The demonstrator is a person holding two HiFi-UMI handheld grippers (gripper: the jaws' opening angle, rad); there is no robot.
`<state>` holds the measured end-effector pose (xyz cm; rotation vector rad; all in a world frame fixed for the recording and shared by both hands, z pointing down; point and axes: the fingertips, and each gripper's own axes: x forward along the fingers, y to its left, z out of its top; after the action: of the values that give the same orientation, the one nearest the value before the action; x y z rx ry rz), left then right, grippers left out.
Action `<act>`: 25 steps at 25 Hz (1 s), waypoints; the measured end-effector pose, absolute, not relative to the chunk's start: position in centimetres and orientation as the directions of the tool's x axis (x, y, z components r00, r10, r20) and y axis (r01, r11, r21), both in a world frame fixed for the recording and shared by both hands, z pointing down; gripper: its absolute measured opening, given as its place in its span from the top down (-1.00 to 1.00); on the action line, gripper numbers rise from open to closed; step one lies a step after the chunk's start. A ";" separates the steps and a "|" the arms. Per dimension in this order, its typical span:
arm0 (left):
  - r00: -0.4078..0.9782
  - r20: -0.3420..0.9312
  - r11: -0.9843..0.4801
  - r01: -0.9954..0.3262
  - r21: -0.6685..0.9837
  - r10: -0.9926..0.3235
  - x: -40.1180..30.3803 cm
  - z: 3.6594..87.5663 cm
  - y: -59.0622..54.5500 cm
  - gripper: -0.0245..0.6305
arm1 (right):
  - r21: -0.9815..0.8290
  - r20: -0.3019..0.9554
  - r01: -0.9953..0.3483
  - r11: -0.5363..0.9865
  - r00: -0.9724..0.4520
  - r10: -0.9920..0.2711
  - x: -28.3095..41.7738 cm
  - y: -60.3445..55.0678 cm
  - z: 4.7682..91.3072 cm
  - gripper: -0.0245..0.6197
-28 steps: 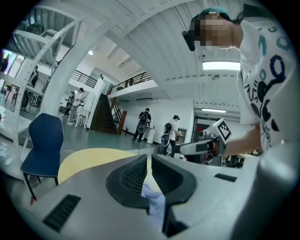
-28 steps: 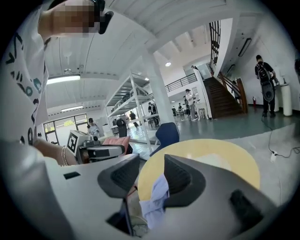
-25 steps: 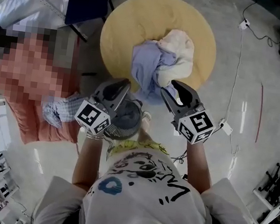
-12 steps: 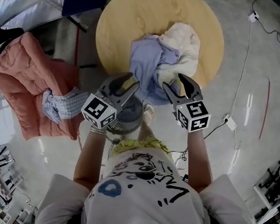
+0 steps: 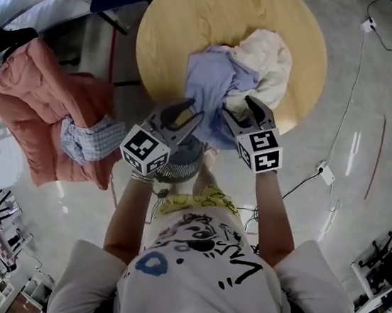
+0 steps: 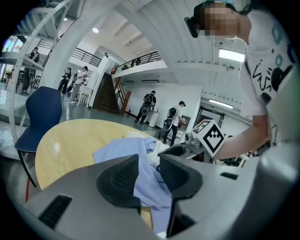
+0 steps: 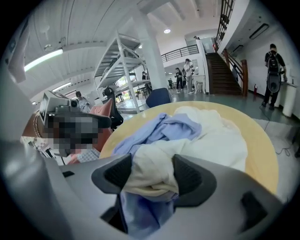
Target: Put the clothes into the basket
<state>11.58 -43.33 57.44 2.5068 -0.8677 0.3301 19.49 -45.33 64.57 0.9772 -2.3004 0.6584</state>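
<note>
Mostly, the basket (image 5: 186,164) was hidden under the left gripper (image 5: 193,110) in the head view and could not be made out in either gripper view. Only there were released left jaws seen around the blue shirt (image 6: 119,152), and the right gripper's (image 7: 152,173) opening jaws around the cream garment (image 7: 215,136), at the table's (image 5: 177,28) near edge.

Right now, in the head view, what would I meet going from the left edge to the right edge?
Pink quilted cover → checked cloth → blue shirt → cream garment → white plug on the floor.
</note>
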 end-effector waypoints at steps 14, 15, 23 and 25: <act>0.761 0.363 -0.670 -0.648 0.364 -0.539 10.3 57.5 -43.0 0.53 | -0.229 0.663 -0.790 0.569 -0.555 -0.502 20.3 -45.8 64.9 0.66; 0.763 0.358 -0.671 -0.645 0.366 -0.539 10.3 57.3 -42.9 0.53 | -0.237 0.658 -0.789 0.567 -0.560 -0.504 20.4 -45.7 64.6 0.66; 0.774 0.340 -0.695 -0.631 0.346 -0.534 9.5 55.3 -41.3 0.53 | -0.310 0.584 -0.787 0.534 -0.601 -0.546 20.3 -44.5 61.1 0.67; 0.774 0.334 -0.699 -0.631 0.337 -0.538 8.9 54.5 -40.8 0.53 | -0.317 0.551 -0.776 0.546 -0.619 -0.559 20.0 -44.2 59.6 0.68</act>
<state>8.95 -40.84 54.52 2.5306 -0.8820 0.2917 20.01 -44.16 59.57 1.0908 -2.3992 0.7688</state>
